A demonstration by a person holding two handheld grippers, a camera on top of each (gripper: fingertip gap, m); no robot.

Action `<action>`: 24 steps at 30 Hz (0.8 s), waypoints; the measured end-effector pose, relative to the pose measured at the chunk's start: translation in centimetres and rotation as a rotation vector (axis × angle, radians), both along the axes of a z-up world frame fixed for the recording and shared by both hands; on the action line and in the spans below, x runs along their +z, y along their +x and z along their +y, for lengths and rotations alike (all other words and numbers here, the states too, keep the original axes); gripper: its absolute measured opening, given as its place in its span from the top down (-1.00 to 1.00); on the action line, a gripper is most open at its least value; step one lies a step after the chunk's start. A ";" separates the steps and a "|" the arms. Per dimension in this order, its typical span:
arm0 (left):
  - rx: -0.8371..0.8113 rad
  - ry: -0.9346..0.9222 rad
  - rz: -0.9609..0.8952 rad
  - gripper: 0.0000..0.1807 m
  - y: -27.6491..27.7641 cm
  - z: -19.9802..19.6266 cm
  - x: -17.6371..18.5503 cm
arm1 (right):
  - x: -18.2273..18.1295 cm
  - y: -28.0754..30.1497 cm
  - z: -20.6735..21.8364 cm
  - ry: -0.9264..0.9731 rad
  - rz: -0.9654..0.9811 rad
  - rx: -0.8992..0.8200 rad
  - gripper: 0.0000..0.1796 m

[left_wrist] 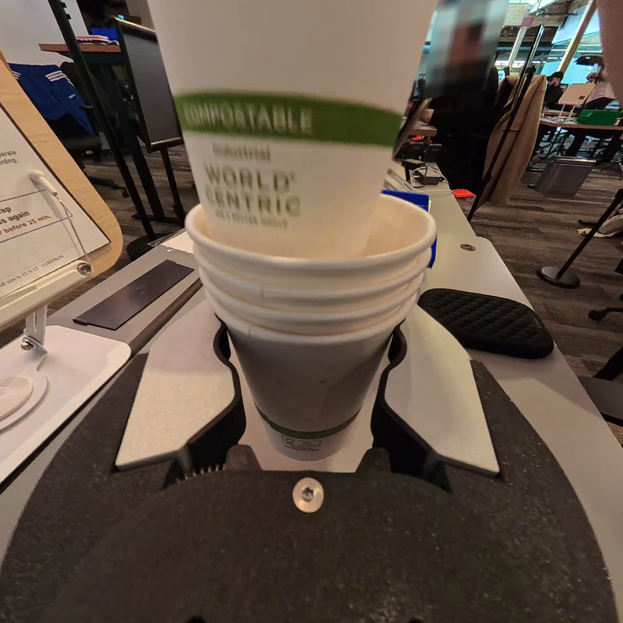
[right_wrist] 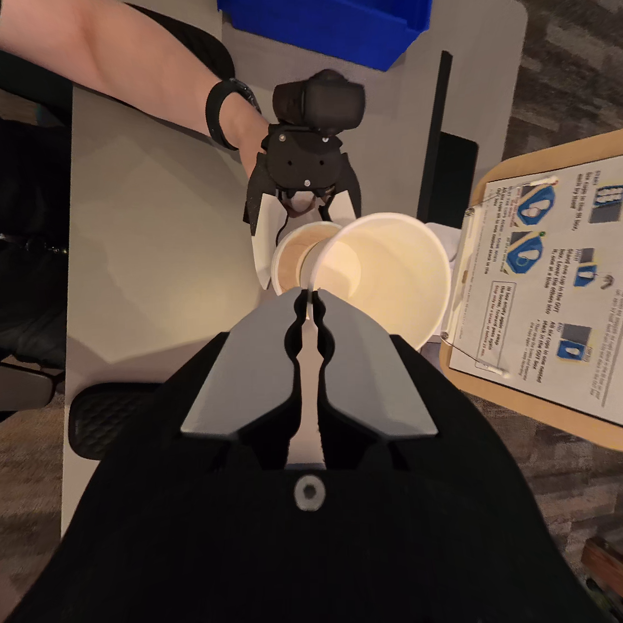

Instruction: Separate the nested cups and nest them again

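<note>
Left wrist view level, close behind cup stack (left_wrist: 310,296), right wrist view overhead, sharing it.

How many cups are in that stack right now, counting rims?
4 rims show in the nested stack gripped by the left tongs; more may hide inside. A fifth cup, pinched by the right tongs, sits partway in.

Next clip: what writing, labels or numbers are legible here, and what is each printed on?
Wording not copied; only where it stands.
Upper cup: white lettering on a green band, olive print beneath.
Stack, bottom cup: tiny print under a green band, unreadable.
Instruction sheet: text beside pictures, blurred.
</note>
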State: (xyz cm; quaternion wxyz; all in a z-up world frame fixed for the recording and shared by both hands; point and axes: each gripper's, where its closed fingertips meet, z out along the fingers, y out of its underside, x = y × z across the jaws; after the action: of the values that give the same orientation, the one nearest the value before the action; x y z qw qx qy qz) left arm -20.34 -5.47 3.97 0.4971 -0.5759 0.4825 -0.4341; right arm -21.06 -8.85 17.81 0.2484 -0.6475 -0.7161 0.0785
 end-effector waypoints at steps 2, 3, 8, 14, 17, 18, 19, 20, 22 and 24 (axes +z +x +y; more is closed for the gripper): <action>-0.008 -0.003 0.009 -0.03 0.2 -0.2 -0.2 | 1.1 0.8 0.0 0.016 0.023 -0.020 0.97; -0.012 -0.001 0.013 -0.03 0.3 -0.3 -0.3 | 1.6 1.3 0.0 0.022 0.035 -0.030 0.97; -0.022 -0.007 0.021 -0.03 0.6 -0.5 -0.7 | 3.8 4.8 -0.5 0.071 0.067 -0.106 0.97; -0.030 -0.011 0.031 -0.03 0.9 -0.8 -1.1 | 5.7 14.5 -0.5 0.127 0.022 -0.358 0.97; -0.040 -0.009 0.022 -0.03 1.1 -1.1 -0.7 | 5.3 22.4 0.2 0.135 -0.009 -0.579 0.97; -0.042 -0.008 0.020 -0.03 1.1 -1.2 -0.6 | 4.8 25.2 0.5 0.139 -0.025 -0.660 0.97; -0.044 -0.006 0.019 -0.03 1.2 -1.3 -0.5 | 4.1 27.9 0.7 0.139 -0.030 -0.732 0.97; -0.048 -0.005 0.017 -0.03 1.2 -1.4 -0.4 | 3.3 30.6 0.9 0.140 -0.042 -0.806 0.97; -0.058 -0.008 0.005 -0.03 1.2 -1.7 0.0 | 1.2 35.1 1.3 0.131 -0.054 -0.922 0.97; -0.064 -0.009 -0.008 -0.03 1.1 -1.9 0.4 | -1.6 38.7 1.7 0.101 -0.065 -1.018 0.97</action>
State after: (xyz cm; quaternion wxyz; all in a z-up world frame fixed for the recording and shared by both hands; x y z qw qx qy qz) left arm -19.20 -7.40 4.34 0.4822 -0.5606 0.4969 -0.4542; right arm 17.60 -7.17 16.25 0.2639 -0.9034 -0.3204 -0.1073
